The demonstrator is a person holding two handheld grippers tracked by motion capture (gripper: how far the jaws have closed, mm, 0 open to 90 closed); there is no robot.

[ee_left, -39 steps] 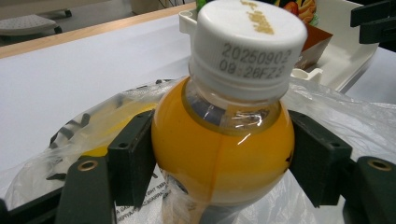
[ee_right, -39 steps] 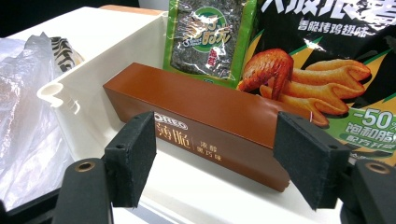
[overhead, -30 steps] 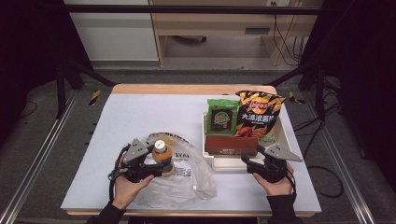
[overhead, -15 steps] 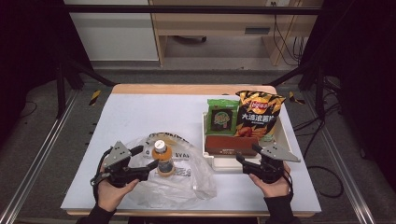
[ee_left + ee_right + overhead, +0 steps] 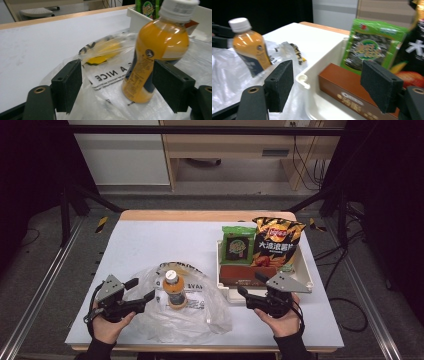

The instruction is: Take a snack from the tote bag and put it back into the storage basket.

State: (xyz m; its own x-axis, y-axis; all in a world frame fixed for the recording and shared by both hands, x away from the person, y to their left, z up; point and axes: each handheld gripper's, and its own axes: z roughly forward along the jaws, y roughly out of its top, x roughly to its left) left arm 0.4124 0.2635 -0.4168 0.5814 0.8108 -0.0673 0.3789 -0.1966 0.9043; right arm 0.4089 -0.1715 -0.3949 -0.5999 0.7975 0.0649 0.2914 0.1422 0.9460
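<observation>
1. White tabletop with a wooden far edge, dark floor and a cabinet beyond; that is where I am working.
2. I hold the left gripper with its jaws wide and nothing between them, resting at the near left of the table, aimed at the bottle.
3. From the left gripper view, the orange drink bottle stands just ahead of the pads, nearer the right-hand one and not touching either; it leans a little in that view.
4. That bottle stands upright on a clear plastic bag spread flat on the table, between my two hands.
5. My right gripper is also wide and empty, hovering at the near corner of the white bin, just beside the bag.
6. Inside the bin I see a brown box lying flat, a green snack packet standing behind it, and a bag of crisps beside that.
7. My read: the bottle is placed, and another item goes next. The right gripper should move onto the brown box, then squeeze.
</observation>
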